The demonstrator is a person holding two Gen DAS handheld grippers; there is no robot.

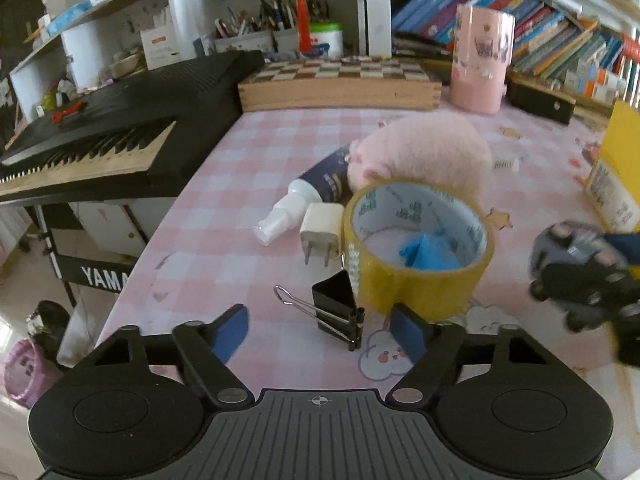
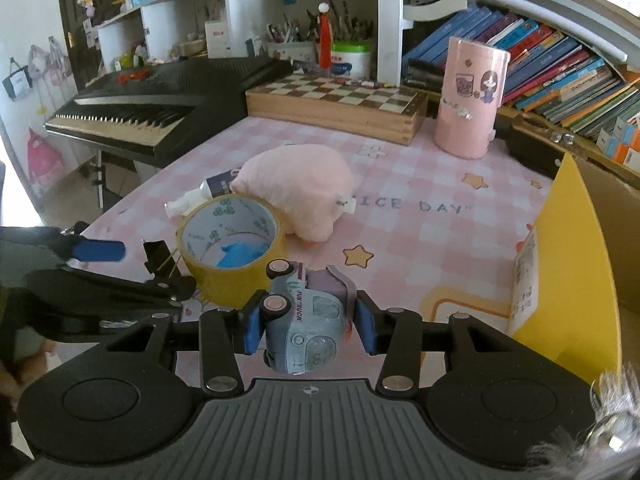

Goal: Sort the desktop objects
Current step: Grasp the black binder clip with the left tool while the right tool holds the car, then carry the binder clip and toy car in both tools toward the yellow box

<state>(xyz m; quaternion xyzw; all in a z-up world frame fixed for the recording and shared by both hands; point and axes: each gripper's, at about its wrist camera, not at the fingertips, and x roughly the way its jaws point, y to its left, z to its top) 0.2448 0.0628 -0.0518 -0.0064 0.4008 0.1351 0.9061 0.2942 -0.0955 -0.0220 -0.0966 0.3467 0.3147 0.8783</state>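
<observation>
My left gripper (image 1: 320, 330) is open and empty, its blue pads on either side of a black binder clip (image 1: 338, 314) on the pink checked desk. Just beyond stand a yellow tape roll (image 1: 418, 248), a white plug adapter (image 1: 320, 232), a spray bottle (image 1: 304, 196) and a pink plush pig (image 1: 424, 154). My right gripper (image 2: 308, 320) is shut on a grey toy truck (image 2: 306, 320), held above the desk near the tape roll (image 2: 232, 244). The right gripper and truck also show blurred in the left wrist view (image 1: 580, 264).
A yellow box (image 2: 568, 264) stands at the right. A pink cylinder (image 2: 470, 100), a wooden chessboard box (image 2: 332, 104) and a keyboard (image 2: 160, 100) line the back and left. Bookshelves stand behind. The desk's left edge (image 1: 168, 240) drops to the floor.
</observation>
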